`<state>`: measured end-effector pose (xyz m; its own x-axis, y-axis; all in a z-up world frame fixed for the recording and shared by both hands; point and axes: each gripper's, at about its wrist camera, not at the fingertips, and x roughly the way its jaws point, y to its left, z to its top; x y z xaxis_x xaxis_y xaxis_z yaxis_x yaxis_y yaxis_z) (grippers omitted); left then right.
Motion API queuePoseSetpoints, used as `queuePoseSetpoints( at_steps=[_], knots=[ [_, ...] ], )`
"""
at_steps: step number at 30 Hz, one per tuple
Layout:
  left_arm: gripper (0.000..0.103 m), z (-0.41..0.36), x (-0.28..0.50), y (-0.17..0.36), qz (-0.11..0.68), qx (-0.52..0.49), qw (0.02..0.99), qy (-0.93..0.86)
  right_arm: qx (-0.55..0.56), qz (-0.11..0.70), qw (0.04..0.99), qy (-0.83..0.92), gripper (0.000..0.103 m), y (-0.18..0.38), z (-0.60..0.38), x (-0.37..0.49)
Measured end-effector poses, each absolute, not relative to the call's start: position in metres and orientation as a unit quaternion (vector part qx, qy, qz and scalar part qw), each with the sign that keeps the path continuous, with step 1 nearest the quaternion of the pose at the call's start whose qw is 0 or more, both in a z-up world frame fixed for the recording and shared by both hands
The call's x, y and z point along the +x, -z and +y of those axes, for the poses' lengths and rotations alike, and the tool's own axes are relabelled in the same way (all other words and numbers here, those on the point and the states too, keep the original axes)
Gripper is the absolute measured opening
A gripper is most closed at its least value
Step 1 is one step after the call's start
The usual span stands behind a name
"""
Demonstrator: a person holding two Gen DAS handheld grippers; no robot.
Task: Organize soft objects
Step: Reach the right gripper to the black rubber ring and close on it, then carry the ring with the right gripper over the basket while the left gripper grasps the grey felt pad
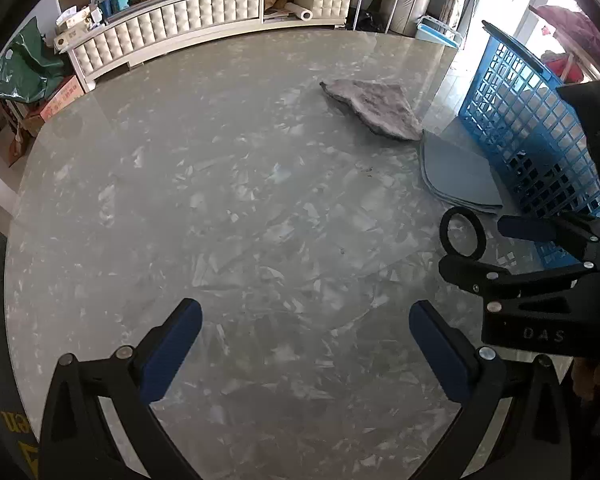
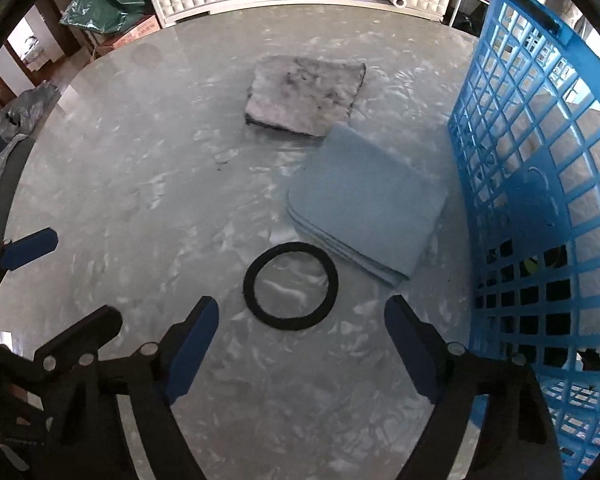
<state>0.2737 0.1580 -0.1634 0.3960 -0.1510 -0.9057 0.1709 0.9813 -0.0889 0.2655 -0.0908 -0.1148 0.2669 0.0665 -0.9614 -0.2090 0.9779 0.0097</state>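
Note:
A black soft ring [image 2: 249, 286] lies flat on the marbled table [image 2: 140, 184], just ahead of my right gripper [image 2: 302, 340], which points down at it with jaws open and nothing between the pads. Beyond the ring, a folded light-blue cloth [image 2: 368, 200] rests beside the blue basket [image 2: 540, 200]. Farther back lies a grey fuzzy cloth [image 2: 304, 96]. My left gripper [image 1: 305, 344] hangs open over bare table to the left. In the left wrist view the ring [image 1: 444, 232] sits at the tips of the right gripper [image 1: 496, 248].
The blue lattice basket [image 1: 532, 128] stands on the table's right edge with dark items showing low inside. A white tufted cabinet [image 1: 204, 20] and a green bag [image 1: 28, 68] lie beyond the far rim. The left gripper [image 2: 86, 278] is close on the right gripper's left.

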Motion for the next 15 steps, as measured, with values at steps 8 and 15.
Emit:
queuePoseSetpoints(
  at_steps=[8, 15],
  knots=[
    [0.103, 0.160, 0.275, 0.166, 0.534, 0.002, 0.839, 0.099, -0.077, 0.587, 0.800, -0.095, 0.064, 0.117, -0.084, 0.265],
    [0.103, 0.163, 0.272, 0.164, 0.529, -0.006, 0.842, 0.106, -0.090, 0.574, 0.805, -0.120, 0.028, 0.116, -0.077, 0.263]
  ],
)
